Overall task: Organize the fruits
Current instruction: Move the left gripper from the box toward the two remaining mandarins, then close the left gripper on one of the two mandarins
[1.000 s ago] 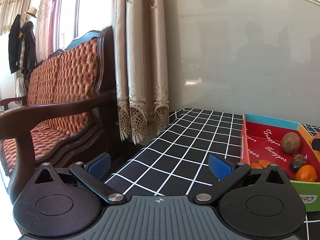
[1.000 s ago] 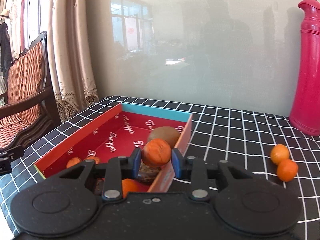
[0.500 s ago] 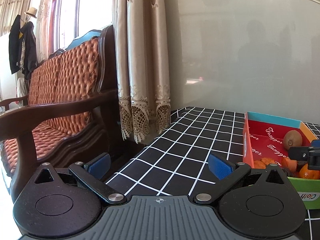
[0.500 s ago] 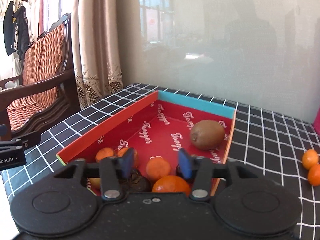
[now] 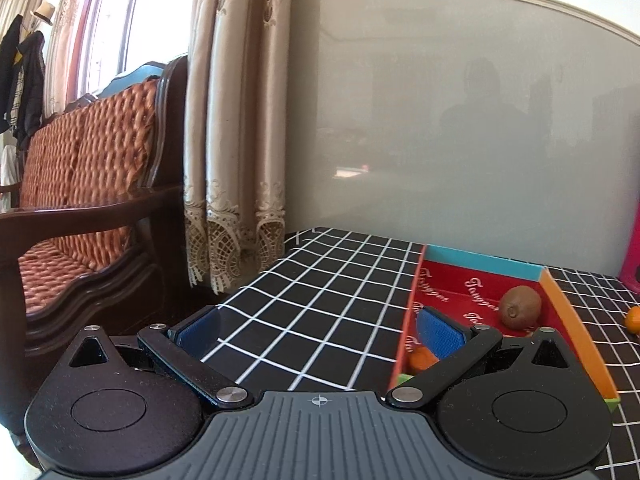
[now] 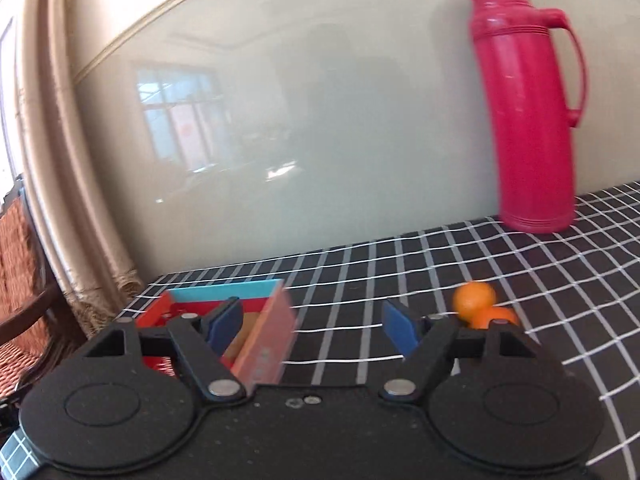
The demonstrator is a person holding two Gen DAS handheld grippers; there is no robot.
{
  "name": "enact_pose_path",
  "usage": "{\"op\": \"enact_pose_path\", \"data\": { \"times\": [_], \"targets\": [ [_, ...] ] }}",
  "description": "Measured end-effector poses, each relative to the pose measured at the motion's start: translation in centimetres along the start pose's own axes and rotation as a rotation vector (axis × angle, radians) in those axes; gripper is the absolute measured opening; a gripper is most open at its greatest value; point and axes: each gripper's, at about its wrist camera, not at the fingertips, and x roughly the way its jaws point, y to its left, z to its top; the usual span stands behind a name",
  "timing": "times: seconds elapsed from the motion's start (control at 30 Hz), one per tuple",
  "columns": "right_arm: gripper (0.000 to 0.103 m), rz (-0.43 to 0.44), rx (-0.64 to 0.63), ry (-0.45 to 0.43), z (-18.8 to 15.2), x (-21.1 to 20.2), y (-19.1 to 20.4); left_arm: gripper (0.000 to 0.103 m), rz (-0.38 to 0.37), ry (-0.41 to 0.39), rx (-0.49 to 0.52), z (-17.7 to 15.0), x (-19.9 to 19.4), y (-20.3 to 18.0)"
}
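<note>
A cardboard box [image 5: 576, 344] with a red inside lies on the black checked cloth. It holds a brown kiwi [image 5: 520, 311] and a small orange [image 5: 422, 358]. My left gripper [image 5: 320, 334] is open and empty over the cloth, its right pad at the box's left wall. In the right wrist view, which is blurred, my right gripper [image 6: 312, 328] has its jaws opening with no fruit between them. The box's right wall [image 6: 266, 344] shows below its left finger. Two loose oranges [image 6: 474, 296] lie on the cloth just beyond its right finger.
A tall pink thermos jug [image 6: 528, 120] stands at the back right against the glossy wall. A wooden armchair [image 5: 80, 208] with a woven seat and a beige curtain [image 5: 236, 160] stand left of the table. One orange [image 5: 634, 320] shows at the right edge.
My right gripper has let an orange go into the box, opened, and swung right towards the two loose oranges. My left gripper has turned right, so more of the box shows.
</note>
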Motion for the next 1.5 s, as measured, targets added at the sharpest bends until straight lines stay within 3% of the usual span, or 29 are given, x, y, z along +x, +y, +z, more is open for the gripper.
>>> {"op": "enact_pose_path", "data": {
  "times": [0.47, 0.87, 1.07, 1.5],
  "targets": [
    [0.076, -0.169, -0.018, -0.028, 0.8, -4.3, -8.5, 0.103, -0.199, 0.022, 0.02, 0.0, -1.0, -9.4],
    [0.076, -0.295, -0.073, -0.029, 0.4, -8.1, -14.4, 0.103, -0.266, -0.004, 0.137, -1.2, -2.3, -17.8],
    [0.077, -0.344, -0.037, -0.033, 0.2, -9.8, -17.7, 0.103, -0.329, -0.006, 0.14, -1.4, -3.3, -22.0],
    [0.077, -0.504, -0.01, -0.081, 0.5, -11.8, -23.8, 0.103, -0.421, 0.052, 0.247, -2.2, -2.3, -31.0]
  ]
}}
